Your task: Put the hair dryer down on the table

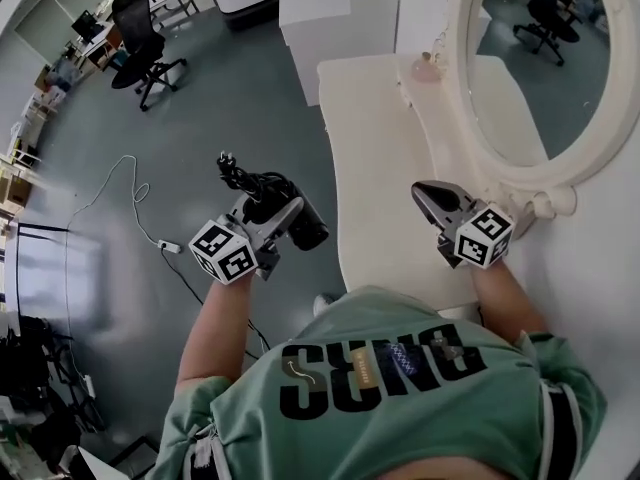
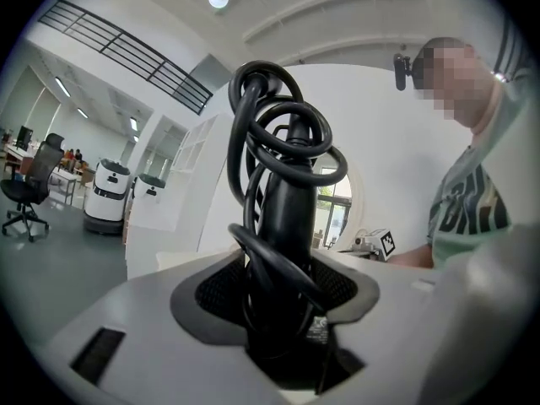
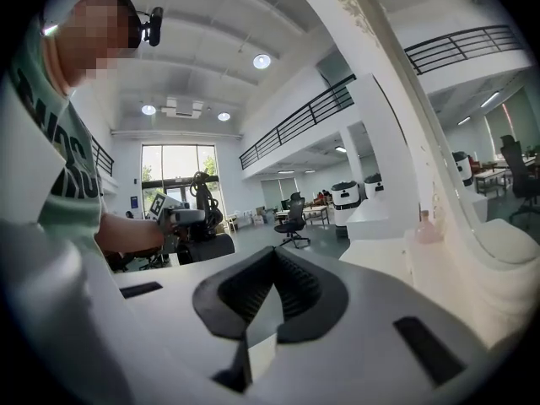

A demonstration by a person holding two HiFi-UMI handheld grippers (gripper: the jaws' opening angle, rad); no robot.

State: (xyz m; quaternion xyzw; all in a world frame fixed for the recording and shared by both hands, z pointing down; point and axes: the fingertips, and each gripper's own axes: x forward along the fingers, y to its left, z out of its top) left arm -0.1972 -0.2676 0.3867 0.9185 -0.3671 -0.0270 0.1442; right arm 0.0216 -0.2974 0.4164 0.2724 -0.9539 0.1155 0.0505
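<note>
The black hair dryer (image 1: pixel 305 226) hangs over the floor, left of the white table (image 1: pixel 375 138). Its cord is coiled around the handle and the plug (image 1: pixel 228 161) sticks out at the far end. My left gripper (image 1: pixel 278 218) is shut on the hair dryer. In the left gripper view the cord-wrapped handle (image 2: pixel 287 201) stands upright between the pads of that gripper (image 2: pixel 283 310). My right gripper (image 1: pixel 428 194) hovers over the table's near right part, shut with nothing in it. The right gripper view shows its pads (image 3: pixel 268 298) meeting with nothing between them.
An oval mirror (image 1: pixel 545 58) in a white frame stands on the table's right side, with a pink bottle (image 1: pixel 428 68) beside it. A white cabinet (image 1: pixel 312 18) sits behind the table. On the floor lie a power strip (image 1: pixel 170 247) and cable, and an office chair (image 1: pixel 140 43) stands farther off.
</note>
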